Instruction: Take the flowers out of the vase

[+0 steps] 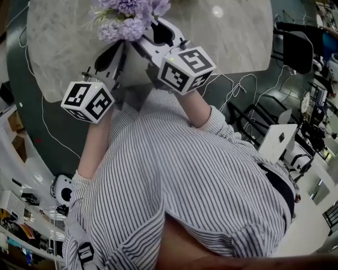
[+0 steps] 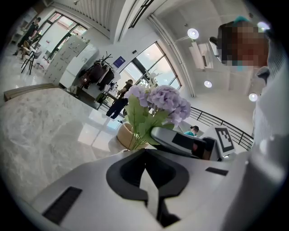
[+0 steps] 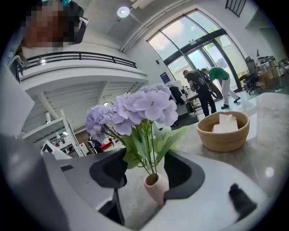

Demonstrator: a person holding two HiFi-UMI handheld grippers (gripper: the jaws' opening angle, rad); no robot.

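Right hand-held gripper (image 3: 146,175) around upright flowers (image 3: 144,106)

Head view: the camera sits above the person's striped shirt (image 1: 179,179) and faces steeply down. The bunch of pale purple flowers with green leaves (image 1: 129,16) is well off at the frame's top edge, on the round grey marble table (image 1: 63,58).
Left gripper view: the camera rides the left gripper (image 2: 145,151), low over the tabletop and tilted up, with the flowers a little way ahead.
Right gripper view: the camera rides the right gripper (image 3: 143,168) and faces the flowers from close by, tilted up.
Shared: all three views take in the flowers and the marble top. Both gripper views also catch the round tan woven bowl (image 3: 223,131) beyond the flowers.
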